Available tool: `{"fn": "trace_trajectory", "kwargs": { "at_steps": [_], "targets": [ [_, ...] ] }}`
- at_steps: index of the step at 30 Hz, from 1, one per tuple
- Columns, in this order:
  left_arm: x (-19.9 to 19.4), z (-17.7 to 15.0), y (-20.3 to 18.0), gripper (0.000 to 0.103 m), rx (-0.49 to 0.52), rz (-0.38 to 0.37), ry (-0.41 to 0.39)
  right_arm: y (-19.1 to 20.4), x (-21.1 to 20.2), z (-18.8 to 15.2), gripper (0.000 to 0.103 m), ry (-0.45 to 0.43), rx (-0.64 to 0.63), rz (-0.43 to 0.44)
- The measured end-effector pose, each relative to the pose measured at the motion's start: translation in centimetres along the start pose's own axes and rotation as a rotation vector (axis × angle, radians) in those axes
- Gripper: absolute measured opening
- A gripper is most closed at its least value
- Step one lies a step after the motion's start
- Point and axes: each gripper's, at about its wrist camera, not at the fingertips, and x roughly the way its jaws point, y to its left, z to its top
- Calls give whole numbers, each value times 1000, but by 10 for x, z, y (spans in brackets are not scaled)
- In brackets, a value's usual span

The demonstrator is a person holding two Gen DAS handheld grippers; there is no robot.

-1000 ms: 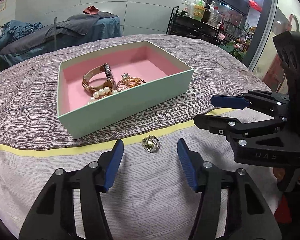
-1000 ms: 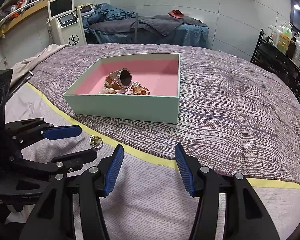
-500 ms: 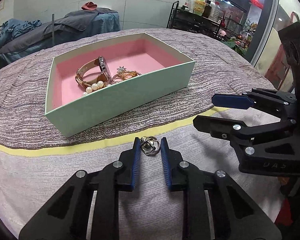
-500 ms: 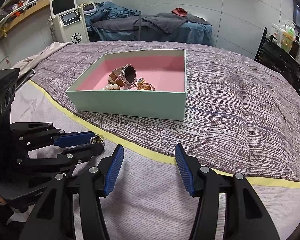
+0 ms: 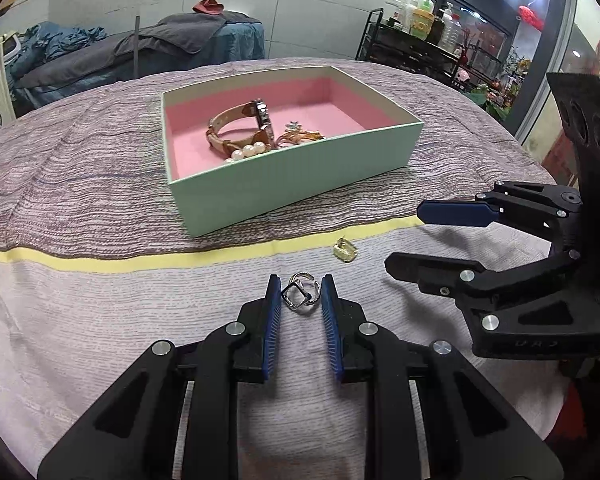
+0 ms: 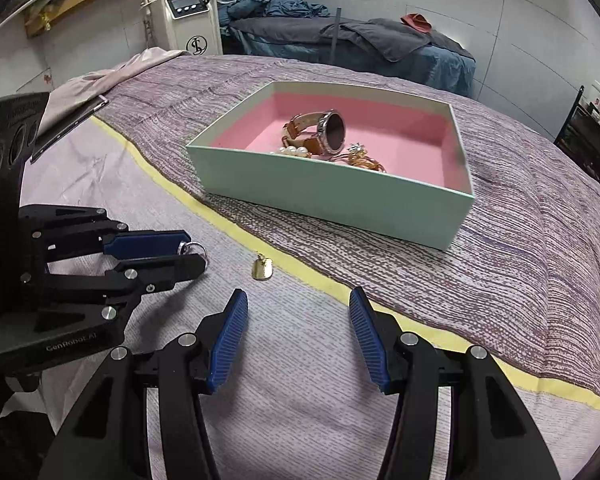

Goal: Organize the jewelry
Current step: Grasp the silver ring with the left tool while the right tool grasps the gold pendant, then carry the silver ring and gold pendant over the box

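Silver ring (image 5: 299, 298) clamped between left tool (image 5: 298, 304) pads, right tool (image 6: 298, 338) spread apart nearby

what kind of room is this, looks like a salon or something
Probably a beauty or massage salon. A treatment bed draped with towels stands at the back, a white machine with a screen stands beside it, and a black rack of lotion bottles lines the wall.

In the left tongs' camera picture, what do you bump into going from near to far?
Silver ring held in the left tongs → small gold pendant → yellow stripe → mint-green box with pink lining → distant grey-blue bed.
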Motion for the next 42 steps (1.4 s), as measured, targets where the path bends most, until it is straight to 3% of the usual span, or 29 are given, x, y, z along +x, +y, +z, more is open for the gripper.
{"fn": "trace_trajectory", "kwargs": {
  "at_steps": [3,11,13,16,30,42],
  "targets": [
    [-4,-2,8,21,-20,11,-5,8,6,5,50,13,-18,6],
    [-8,-3,18,21,-44,24,-16,20,22,18,33,39,-27,-5],
    [-9,-5,19,21,-47,25,-15,22,23,19,22,40,-31,-3],
    [-9,-7,21,21,-50,28,-10,24,23,18,13,35,-30,9],
    [-11,-4,17,21,-34,11,-15,11,6,14,13,-8,30,28],
    [-18,22,1,21,46,1,-43,-16,-19,21,13,-63,70,-5]
  ]
}}
